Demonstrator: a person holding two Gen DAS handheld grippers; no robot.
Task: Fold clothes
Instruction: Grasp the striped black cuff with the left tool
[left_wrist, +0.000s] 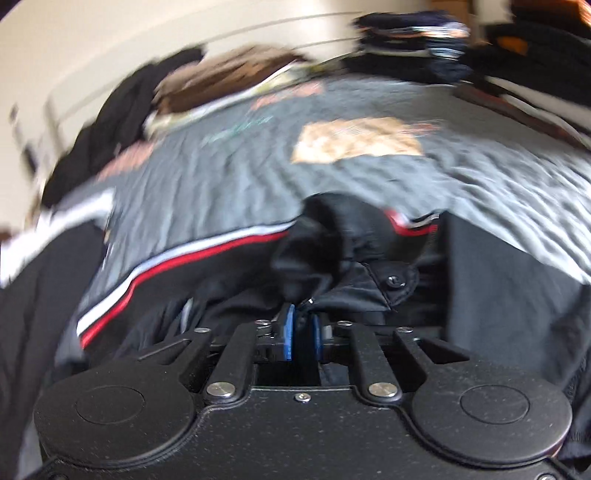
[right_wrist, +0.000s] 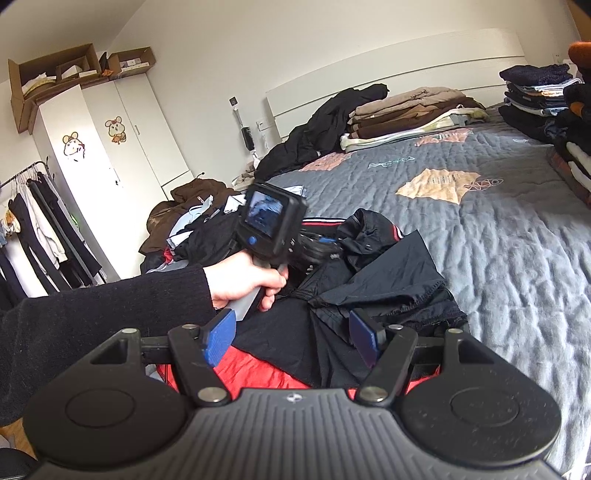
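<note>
Lying crumpled at the near edge of the grey quilted bedspread (right_wrist: 480, 229), the black garment with red-and-white striped trim (right_wrist: 373, 266) is bunched in loose, uneven folds, one flat panel thrown across its middle; it is not folded.

The left gripper (left_wrist: 302, 334) has its blue pads drawn close together with black cloth of this garment pinched between them, near a small snap button, though the left wrist picture is blurred. In the right wrist view a hand (right_wrist: 243, 280) in a black sleeve holds that tool over the garment. The right gripper (right_wrist: 291, 338) is spread wide and grasps nothing, hanging just above the garment's near hem and a red cloth (right_wrist: 255, 369) beneath it.

As for progress, several neat stacks sit on the bed: a brown and beige folded pile (right_wrist: 413, 110) near the headboard and dark folded stacks (right_wrist: 535, 92) along the far right edge. A loose heap of brown, black and pale clothes (right_wrist: 192, 229) lies off the bed's left side, and a black jacket (right_wrist: 325, 122) is slumped unfolded beside the brown pile. So I judge the work partly done: some clothes lie folded, while the held garment and the heap remain.
</note>
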